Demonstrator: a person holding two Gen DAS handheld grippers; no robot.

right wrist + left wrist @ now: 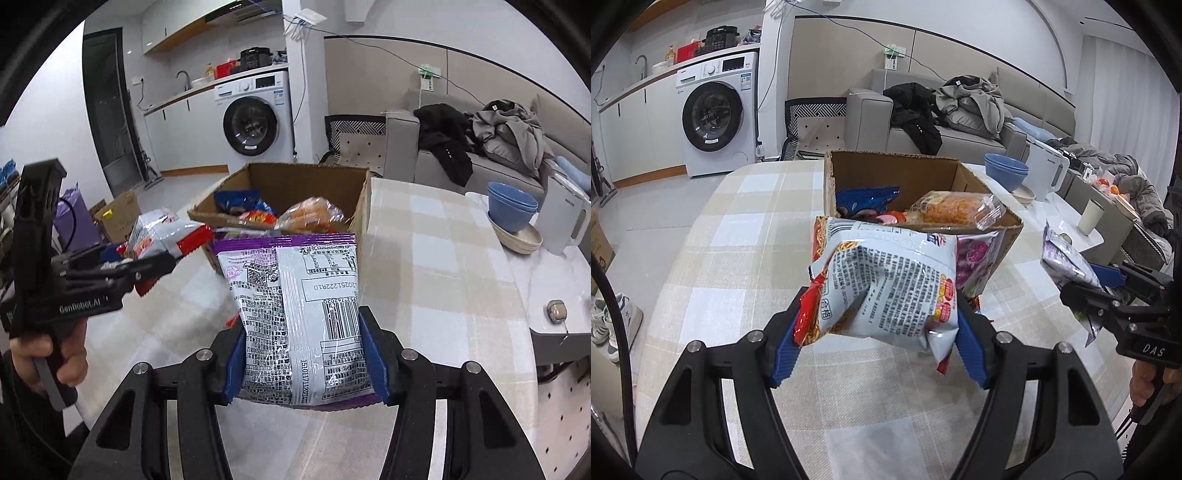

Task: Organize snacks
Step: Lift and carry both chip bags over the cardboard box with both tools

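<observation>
My left gripper point(877, 349) is shut on a red and white snack bag point(886, 284) and holds it above the checked tablecloth point(738, 258), just in front of the open cardboard box point(945, 170). The box holds a blue packet point(866, 197) and a wrapped bread point(955, 206). My right gripper point(304, 363) is shut on a purple and white snack bag point(295, 302), also held in front of the box point(306, 177). The right gripper and its bag show at the right of the left wrist view point(1108, 291). The left gripper with its bag shows at the left of the right wrist view point(147, 266).
Blue bowls point(1006, 171) on a beige dish and a white kettle point(1047, 170) stand on a side table to the right. A cup point(1089, 217) stands there too. A washing machine point(716, 114) and a sofa with clothes point(960, 107) are beyond the table.
</observation>
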